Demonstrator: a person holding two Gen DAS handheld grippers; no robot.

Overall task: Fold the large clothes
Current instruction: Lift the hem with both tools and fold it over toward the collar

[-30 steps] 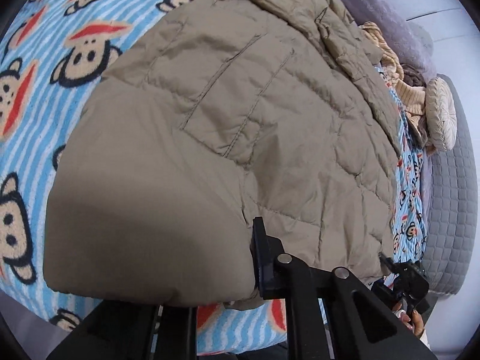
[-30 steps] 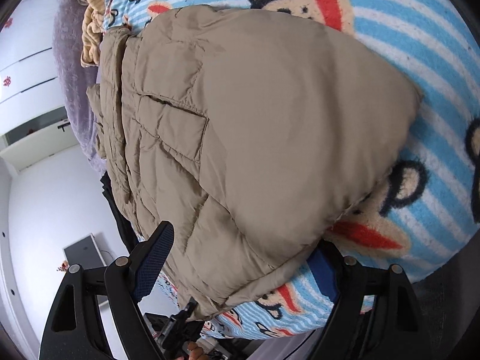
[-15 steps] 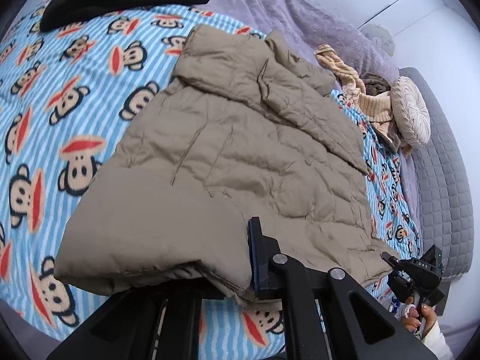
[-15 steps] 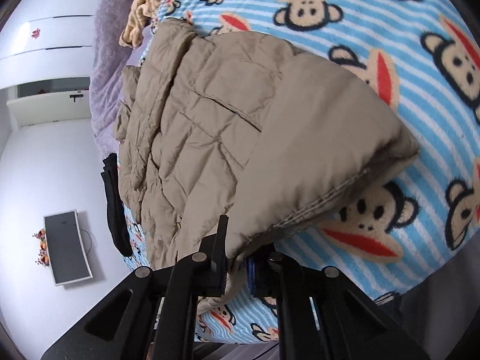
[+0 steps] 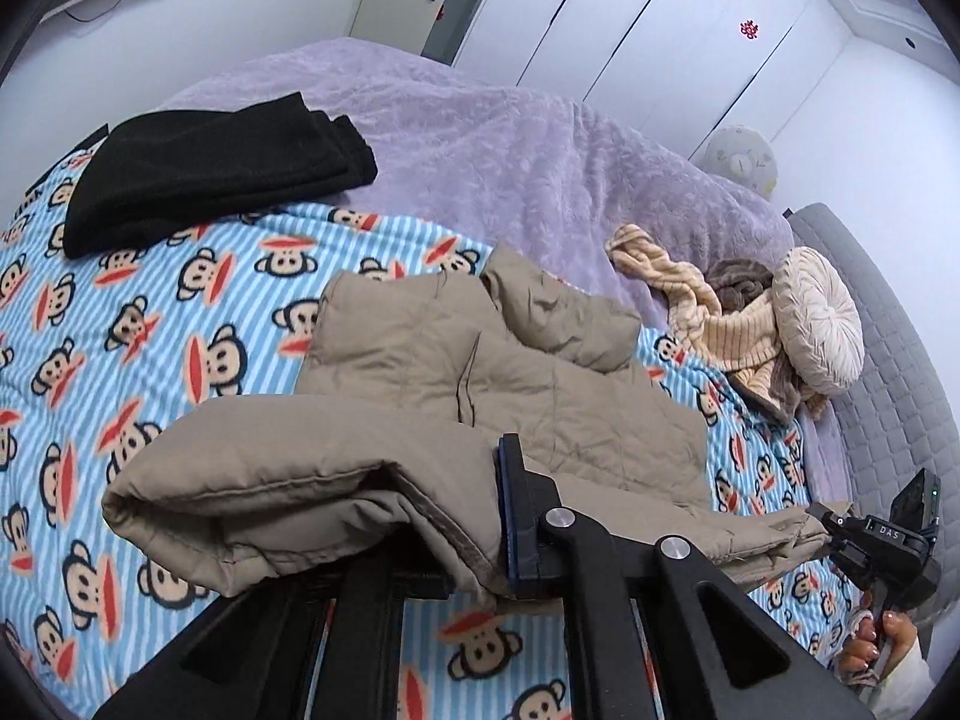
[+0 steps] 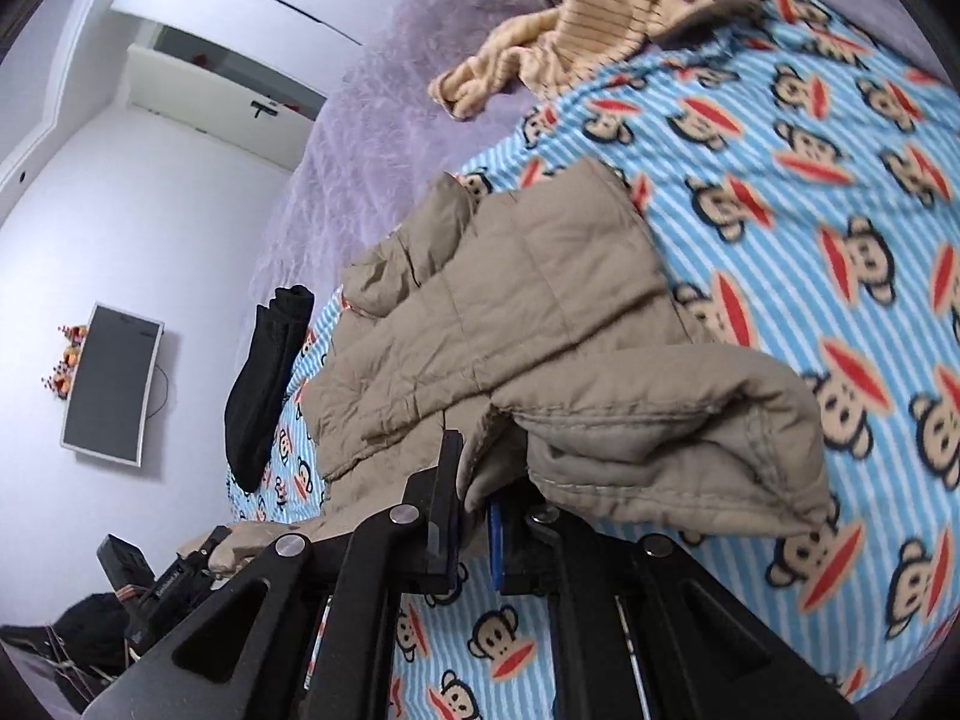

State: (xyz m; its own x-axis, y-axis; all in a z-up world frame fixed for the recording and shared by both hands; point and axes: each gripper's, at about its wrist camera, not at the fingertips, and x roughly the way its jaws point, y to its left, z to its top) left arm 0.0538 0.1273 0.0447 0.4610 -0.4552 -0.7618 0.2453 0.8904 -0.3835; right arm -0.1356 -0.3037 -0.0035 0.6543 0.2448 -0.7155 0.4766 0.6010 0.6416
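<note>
both grippers, left (image 5: 474, 516) and right (image 6: 474, 510), pinch the near hem of the coat (image 5: 540, 384) (fingers clenched); its collar lies straight ahead on the bed (image 5: 180, 312).

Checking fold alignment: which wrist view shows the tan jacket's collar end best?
Left wrist view. The tan jacket runs away from the camera there, its far collar end unobstructed on the monkey-print blanket. In the right wrist view the tan jacket is tilted, and the lifted near hem fills the foreground.
</note>
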